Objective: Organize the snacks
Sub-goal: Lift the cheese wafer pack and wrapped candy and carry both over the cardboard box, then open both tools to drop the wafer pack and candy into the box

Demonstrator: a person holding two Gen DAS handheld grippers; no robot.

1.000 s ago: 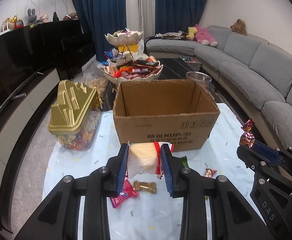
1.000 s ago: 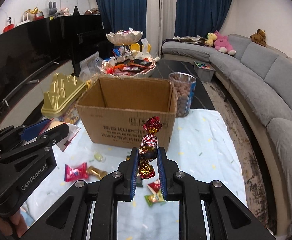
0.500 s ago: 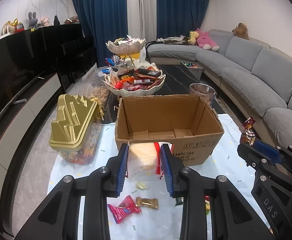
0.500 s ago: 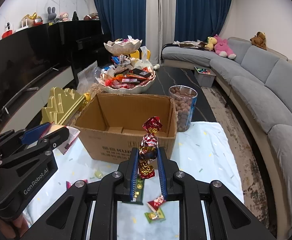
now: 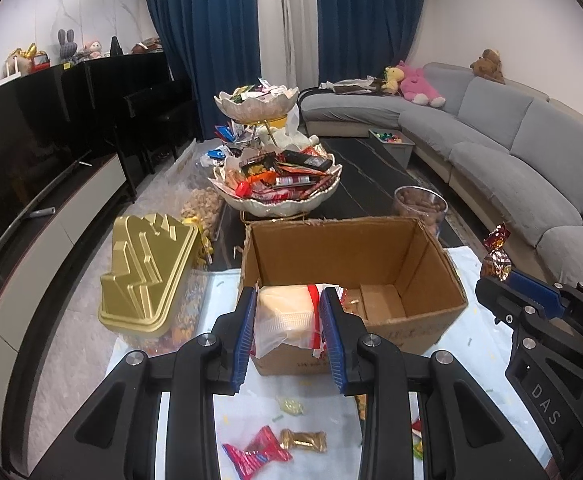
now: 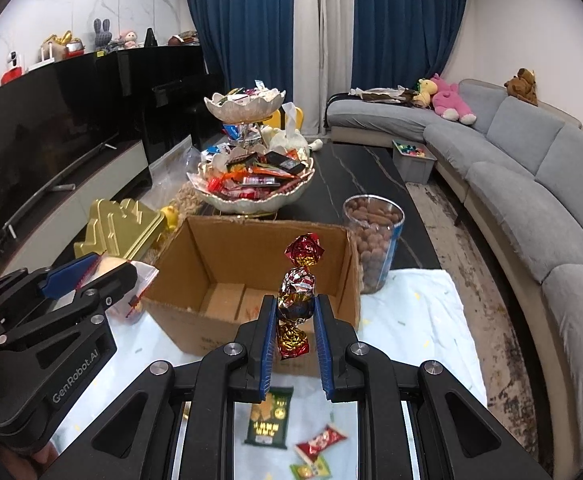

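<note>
The cardboard box [image 5: 351, 280] stands open at the top, its inside mostly bare. A gold-lidded container [image 5: 147, 276] crowds its left side; a clear jar of nuts [image 6: 373, 248] stands close behind its right corner. Loose candies [image 5: 275, 444] litter the white cloth [image 6: 415, 320] in front.

Brown cardboard box [image 5: 351, 256], gold lid [image 5: 147, 276], red-gold foil candies [image 6: 297, 280].
</note>
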